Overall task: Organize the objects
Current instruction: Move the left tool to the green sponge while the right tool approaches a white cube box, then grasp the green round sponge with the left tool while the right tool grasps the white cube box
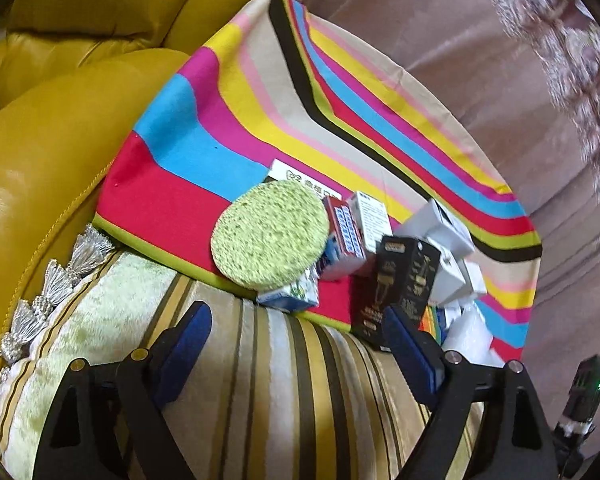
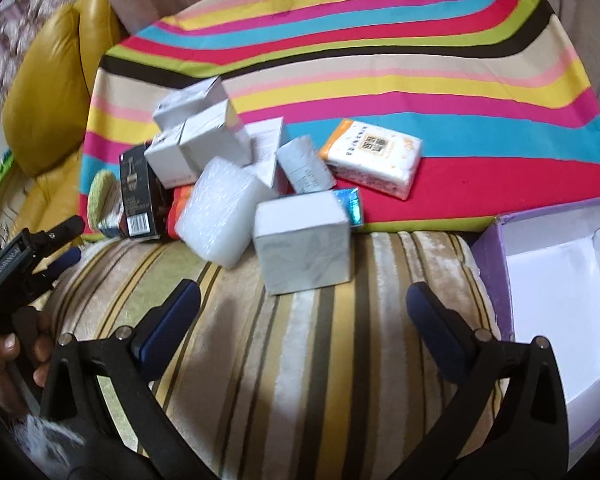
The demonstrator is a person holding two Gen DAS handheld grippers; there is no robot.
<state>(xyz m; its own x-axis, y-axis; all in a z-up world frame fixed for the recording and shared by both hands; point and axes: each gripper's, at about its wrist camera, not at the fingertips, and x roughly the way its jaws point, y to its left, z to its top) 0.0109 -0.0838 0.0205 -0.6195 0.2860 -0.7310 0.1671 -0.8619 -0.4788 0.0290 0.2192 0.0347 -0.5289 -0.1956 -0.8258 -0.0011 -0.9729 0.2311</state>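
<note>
Underneath, striped cloth (image 2: pixel 380 92) over velvety cushion (image 2: pixel 300 340).

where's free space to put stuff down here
The purple box on the right is bare inside. The striped cloth behind the tissue pack is open, as is the striped cushion before the grey box. It is crowded around the black box and bubble wrap.

We're in a home living room: a mustard-yellow leather sofa (image 1: pixel 52 128) sits just beside the rainbow-striped fabric cloth (image 1: pixel 228 120).
</note>
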